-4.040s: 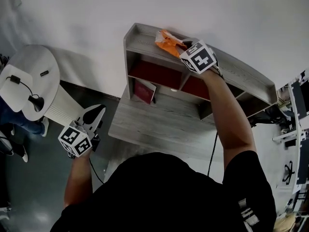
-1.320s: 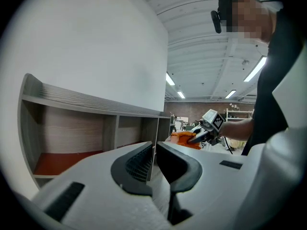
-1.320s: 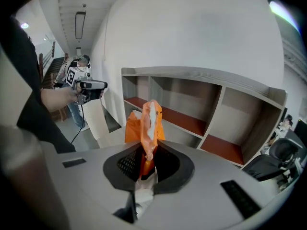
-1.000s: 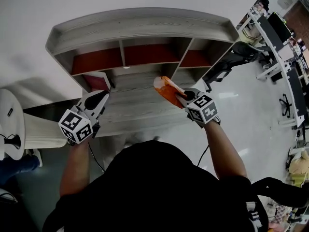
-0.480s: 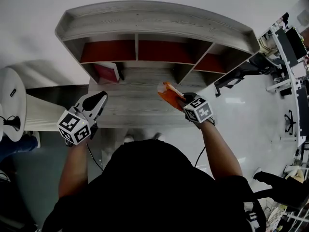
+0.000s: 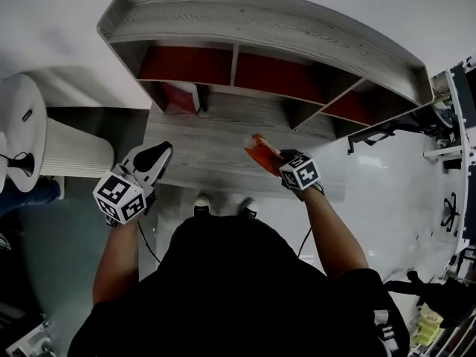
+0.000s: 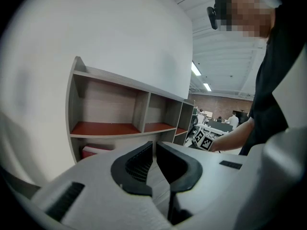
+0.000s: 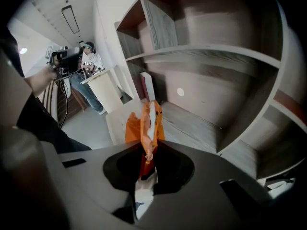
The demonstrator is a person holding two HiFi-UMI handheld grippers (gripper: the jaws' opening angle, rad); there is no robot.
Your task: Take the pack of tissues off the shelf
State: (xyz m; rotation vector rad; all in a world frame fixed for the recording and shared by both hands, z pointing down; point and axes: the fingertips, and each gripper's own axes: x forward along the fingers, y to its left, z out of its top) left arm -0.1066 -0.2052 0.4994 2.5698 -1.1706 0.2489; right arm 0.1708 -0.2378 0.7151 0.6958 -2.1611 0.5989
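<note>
The orange pack of tissues (image 6: pixel 259 152) hangs over the grey desk surface (image 6: pixel 201 151), below the shelf's top board (image 6: pixel 260 21). My right gripper (image 6: pixel 274 157) is shut on its near edge. In the right gripper view the pack (image 8: pixel 144 121) stands up thin between the dark jaws of the right gripper (image 8: pixel 147 150), pointing down at the desk. My left gripper (image 6: pixel 158 153) hovers at the desk's left front edge, holding nothing. In the left gripper view the left gripper (image 7: pixel 154 150) has its jaws drawn together with only a slit between them.
The shelf has red-floored compartments (image 6: pixel 260 69). A pink-red book (image 6: pixel 182 95) leans in the lower left bay. A white round table (image 6: pixel 22 125) stands to the left. Office chairs and desks (image 6: pixel 446 147) lie to the right. A person (image 8: pixel 88 56) is beyond the desk.
The right gripper has come down and nearer with the tissue pack, from the shelf's top to just over the desk. The left gripper has sunk slightly.
</note>
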